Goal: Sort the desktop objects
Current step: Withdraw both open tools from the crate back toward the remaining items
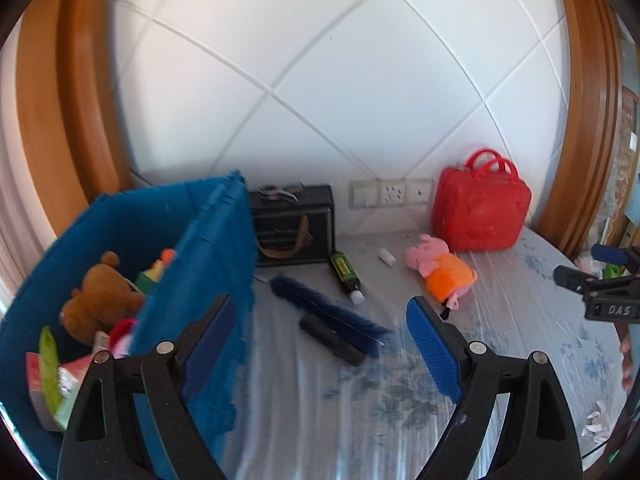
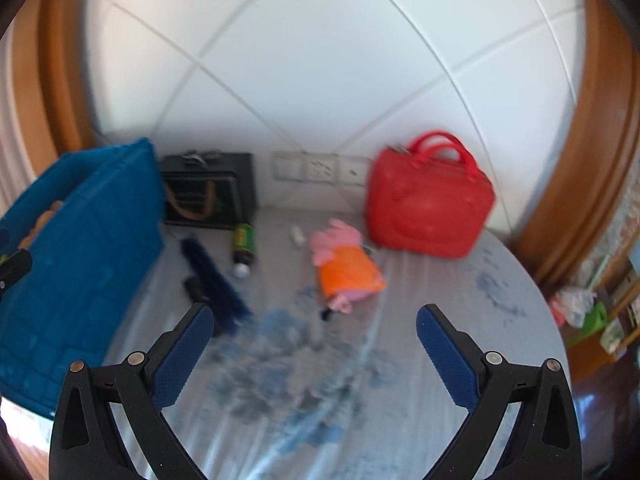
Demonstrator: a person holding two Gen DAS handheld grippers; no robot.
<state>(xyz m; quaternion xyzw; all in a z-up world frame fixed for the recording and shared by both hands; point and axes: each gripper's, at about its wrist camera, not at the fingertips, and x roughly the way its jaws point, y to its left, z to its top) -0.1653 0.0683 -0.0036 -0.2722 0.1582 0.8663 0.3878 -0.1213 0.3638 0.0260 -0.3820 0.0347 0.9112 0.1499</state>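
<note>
Left gripper [image 1: 320,320]: jaws apart, nothing between them. Right gripper [image 2: 314,320]: jaws apart, empty. Blue brush [image 1: 328,314] lies on the table [image 1: 520,320] just right of the blue bin [image 1: 208,264], ahead of the left gripper. Pig plush [image 1: 440,270] further right of the bin, before the red case [image 1: 480,208]. Bin holds a brown teddy [image 1: 100,296] and packets [image 1: 48,376].

Both wrist views look down over the table [image 1: 520,320] toward the wall, sharing the red bag [image 1: 480,208].
</note>
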